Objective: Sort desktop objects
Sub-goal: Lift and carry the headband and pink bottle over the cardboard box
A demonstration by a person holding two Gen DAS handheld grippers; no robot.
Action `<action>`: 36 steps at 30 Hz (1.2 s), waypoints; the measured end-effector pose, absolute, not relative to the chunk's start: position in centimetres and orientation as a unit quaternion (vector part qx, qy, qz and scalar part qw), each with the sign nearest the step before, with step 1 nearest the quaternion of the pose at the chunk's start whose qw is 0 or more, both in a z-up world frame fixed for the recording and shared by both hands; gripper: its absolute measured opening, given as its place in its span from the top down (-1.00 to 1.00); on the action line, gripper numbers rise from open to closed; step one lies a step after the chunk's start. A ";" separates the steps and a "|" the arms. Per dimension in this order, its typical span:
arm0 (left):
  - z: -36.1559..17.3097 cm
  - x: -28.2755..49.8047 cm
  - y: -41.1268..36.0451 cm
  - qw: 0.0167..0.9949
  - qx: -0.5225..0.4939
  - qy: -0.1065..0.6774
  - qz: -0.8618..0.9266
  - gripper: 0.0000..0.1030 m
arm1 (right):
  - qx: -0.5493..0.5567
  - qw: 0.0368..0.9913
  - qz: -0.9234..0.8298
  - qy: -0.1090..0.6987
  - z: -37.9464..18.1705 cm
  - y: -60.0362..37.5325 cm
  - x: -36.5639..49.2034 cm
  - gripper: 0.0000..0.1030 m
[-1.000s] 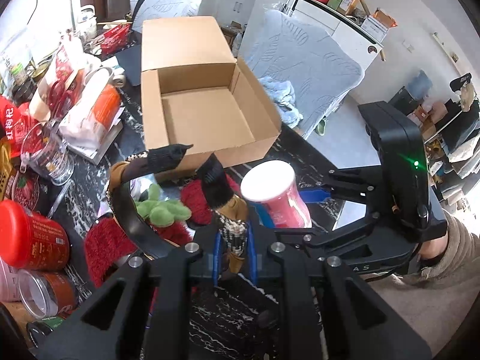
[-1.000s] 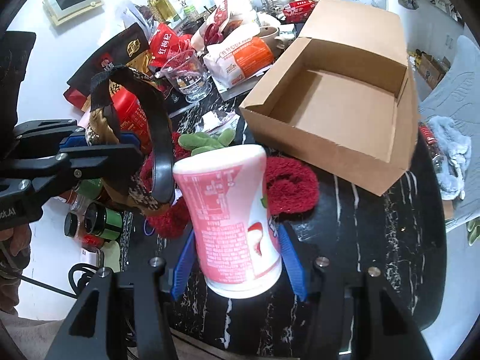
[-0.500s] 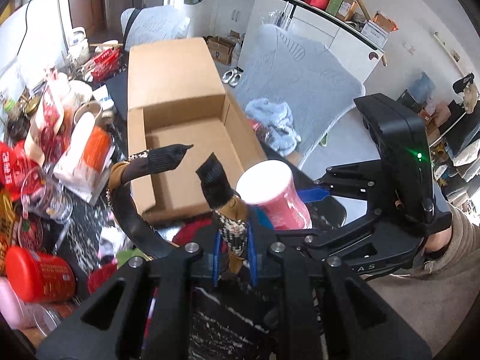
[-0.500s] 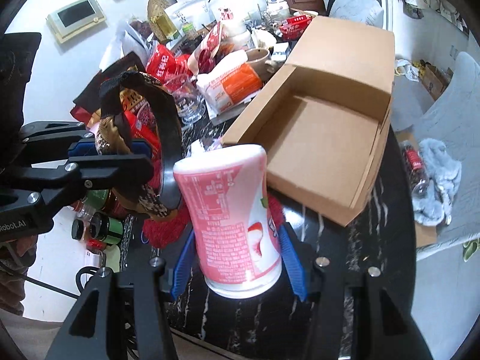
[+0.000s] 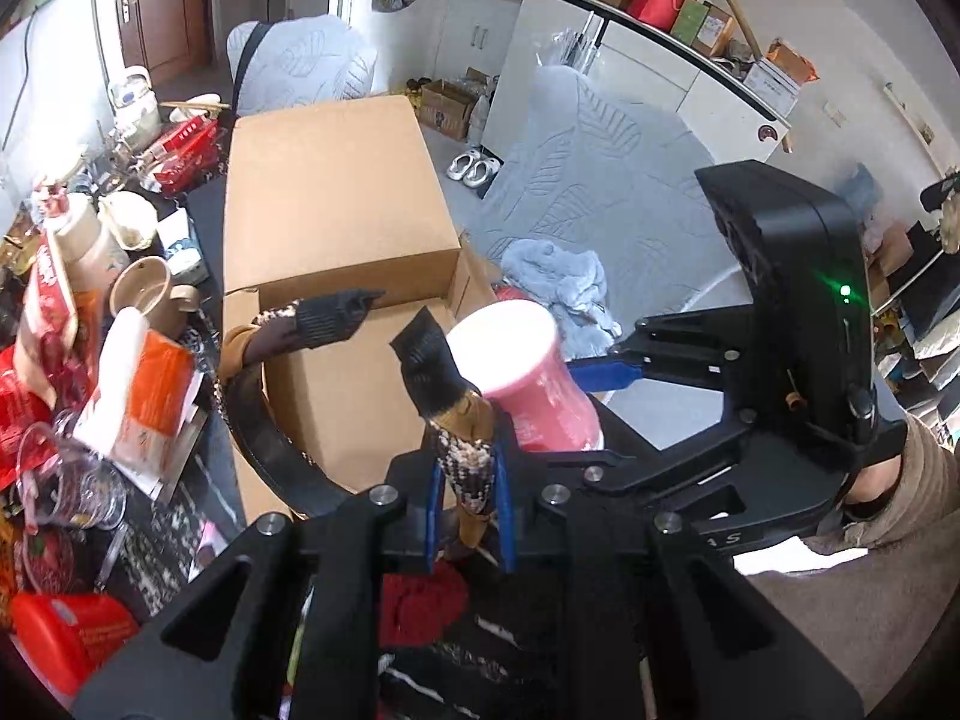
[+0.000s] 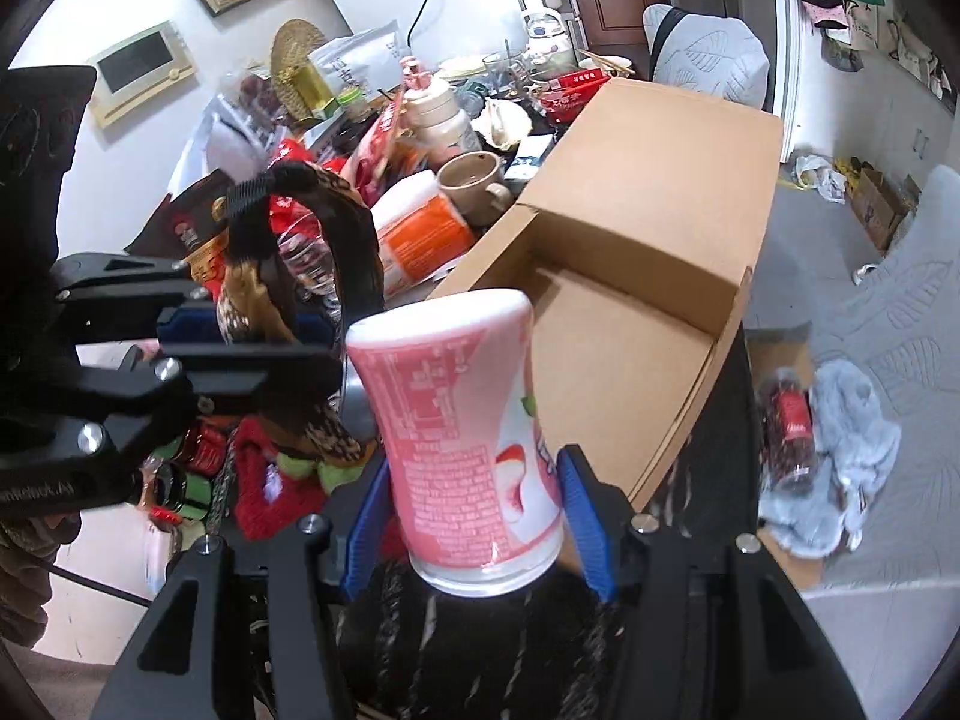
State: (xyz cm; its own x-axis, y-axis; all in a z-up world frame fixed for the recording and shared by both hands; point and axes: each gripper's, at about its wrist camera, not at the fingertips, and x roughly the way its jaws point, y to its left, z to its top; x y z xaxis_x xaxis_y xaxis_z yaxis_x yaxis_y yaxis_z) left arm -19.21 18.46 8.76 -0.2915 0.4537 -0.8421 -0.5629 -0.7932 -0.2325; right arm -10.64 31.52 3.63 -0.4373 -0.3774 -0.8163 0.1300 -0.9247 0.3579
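Note:
My left gripper (image 5: 467, 501) is shut on a dark hairband (image 5: 252, 408) with a snake-pattern and brown band; the hairband arcs up and left, over the near edge of the open cardboard box (image 5: 336, 228). My right gripper (image 6: 474, 516) is shut on a pink and white drink cup (image 6: 462, 438), held upright just in front of the box (image 6: 648, 240). In the left wrist view the cup (image 5: 528, 378) and the right gripper (image 5: 606, 372) are to the right of the hairband. In the right wrist view the hairband (image 6: 336, 240) and left gripper (image 6: 240, 330) are at the left. The box is empty inside.
Left of the box the black marble table (image 5: 156, 534) is crowded: an orange and white pack (image 5: 144, 396), a brown mug (image 5: 150, 294), a glass cup (image 5: 66, 486), a red tub (image 5: 66, 636), snack bags. Red knitted items (image 6: 264, 480) lie below the grippers. A grey cloth (image 6: 840, 444) and bottle lie on the floor.
Both grippers have moved forward together toward the box, carrying the hairband and the cup. The box is now nearer and directly under the hairband's arc. Neither grip has altered.

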 end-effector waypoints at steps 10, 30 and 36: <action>4.3 -26.1 20.1 0.320 -0.519 0.016 0.792 0.74 | 0.511 0.161 -0.838 -0.099 -0.2 34.9 -18.1 -0.08; -2.8 -31.8 20.2 0.301 -0.573 -0.012 0.762 0.73 | 0.560 0.163 -0.812 -0.012 -6.2 35.0 -24.5 -0.09; -3.1 -31.3 20.5 0.286 -0.576 0.006 0.765 0.61 | 0.560 0.146 -0.816 -0.004 -6.1 35.1 -24.2 -0.09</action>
